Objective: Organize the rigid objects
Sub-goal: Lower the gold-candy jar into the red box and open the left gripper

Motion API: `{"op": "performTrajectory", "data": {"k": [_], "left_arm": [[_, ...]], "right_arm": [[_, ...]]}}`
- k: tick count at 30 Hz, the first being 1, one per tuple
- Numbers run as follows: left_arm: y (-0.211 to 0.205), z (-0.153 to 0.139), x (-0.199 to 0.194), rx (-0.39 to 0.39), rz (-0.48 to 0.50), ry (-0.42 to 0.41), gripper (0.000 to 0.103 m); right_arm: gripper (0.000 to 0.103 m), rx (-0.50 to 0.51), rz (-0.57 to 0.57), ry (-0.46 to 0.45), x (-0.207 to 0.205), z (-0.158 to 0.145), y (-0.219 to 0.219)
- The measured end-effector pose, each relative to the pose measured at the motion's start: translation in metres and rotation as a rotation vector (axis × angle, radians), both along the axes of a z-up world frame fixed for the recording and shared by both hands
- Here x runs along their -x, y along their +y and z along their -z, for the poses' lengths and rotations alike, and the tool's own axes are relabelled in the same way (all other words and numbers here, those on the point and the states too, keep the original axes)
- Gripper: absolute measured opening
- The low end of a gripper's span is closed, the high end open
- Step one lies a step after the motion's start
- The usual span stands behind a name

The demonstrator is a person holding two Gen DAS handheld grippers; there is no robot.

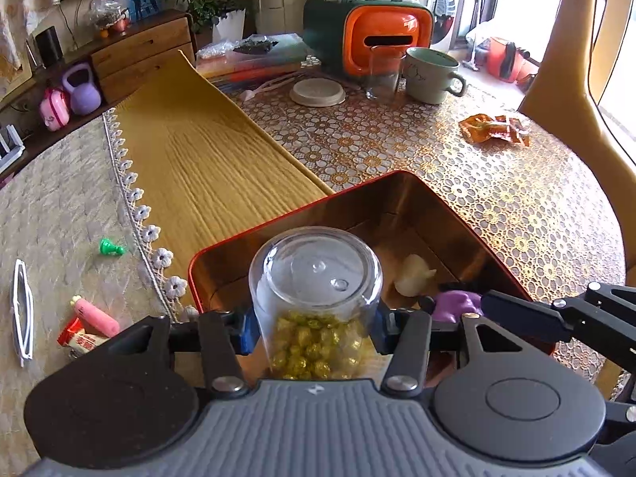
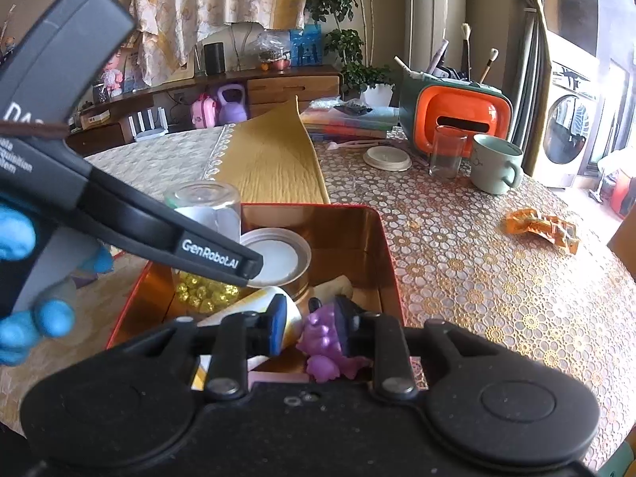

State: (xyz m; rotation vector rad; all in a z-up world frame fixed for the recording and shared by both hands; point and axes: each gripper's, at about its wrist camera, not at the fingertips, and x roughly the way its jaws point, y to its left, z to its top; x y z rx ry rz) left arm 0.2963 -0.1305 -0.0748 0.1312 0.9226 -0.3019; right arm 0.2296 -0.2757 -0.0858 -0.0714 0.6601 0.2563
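Note:
My left gripper (image 1: pixel 314 326) is shut on a clear jar (image 1: pixel 316 278) with gold-wrapped candies inside. It holds the jar bottom-up over the near end of a red tin box (image 1: pixel 469 214). The jar also shows in the right wrist view (image 2: pixel 206 218), with the left gripper's body (image 2: pixel 214 256) across it. A white figure (image 1: pixel 411 274) lies in the box. My right gripper (image 2: pixel 310 322) hangs over the box's near end with its jaws apart. A purple toy (image 2: pixel 324 342) sits between them, against the right finger. A white round lid (image 2: pixel 276 258) lies in the box (image 2: pixel 381 246).
On the cloth at left lie a green pawn (image 1: pixel 111 247), a pink tube (image 1: pixel 95 315) and a red wrapper (image 1: pixel 77 338). Farther back stand a glass (image 1: pixel 381 75), a green mug (image 1: pixel 431 75), an orange-fronted holder (image 1: pixel 381 35) and a white dish (image 1: pixel 317 92). Orange wrappers (image 1: pixel 495 127) lie at right.

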Motion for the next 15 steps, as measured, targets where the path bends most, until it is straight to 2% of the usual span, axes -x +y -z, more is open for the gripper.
{"op": "performTrajectory", "data": {"k": [2,4,11,15], "left_arm": [[0.003,0.0,0.003,0.019,0.001,0.0,0.056],[0.008,-0.004,0.007,0.055,0.001,-0.006,0.069],[0.018,-0.018,0.023,0.09,0.009,-0.033,0.07],[0.029,-0.027,0.035,0.12,-0.001,-0.049,0.07]], "right_arm": [[0.027,0.003,-0.003,0.006,0.0,0.001,0.0],[0.028,0.005,-0.006,0.013,0.0,0.002,0.001],[0.032,0.004,-0.013,0.01,0.007,0.0,0.006],[0.038,0.002,-0.019,0.002,0.012,-0.005,0.01]]}}
